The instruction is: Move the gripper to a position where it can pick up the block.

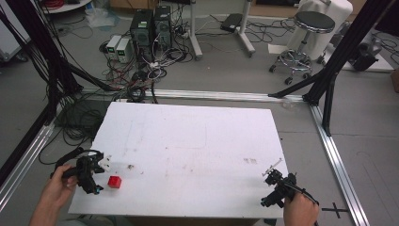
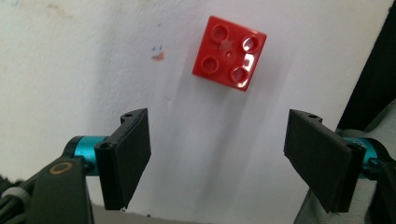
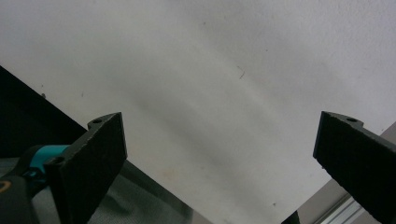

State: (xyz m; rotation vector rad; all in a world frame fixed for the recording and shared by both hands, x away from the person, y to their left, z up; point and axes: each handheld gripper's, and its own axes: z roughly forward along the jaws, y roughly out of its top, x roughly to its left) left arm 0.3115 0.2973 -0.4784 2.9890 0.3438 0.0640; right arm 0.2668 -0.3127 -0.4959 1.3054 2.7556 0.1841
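In the left gripper view, the jaws of the left gripper are seen spread wide apart, with nothing held between them; bare white surface lies in the gap. A red brick with four round studs on top is seen beyond the jaws, flat on the desk, slightly turned and clear of both pads. In the high view, the left gripper is held by the left hand over the near left corner of the desk, and the red brick is found just beside it, toward the middle of the desk. In the right gripper view, the jaws of the right gripper are likewise spread wide apart and empty, above the bare white desk near its edge. In the high view, the right gripper is held by the right hand at the near right corner, well apart from the brick. Beyond the desk, computer towers, tangled cables and a stool are seen on the floor.
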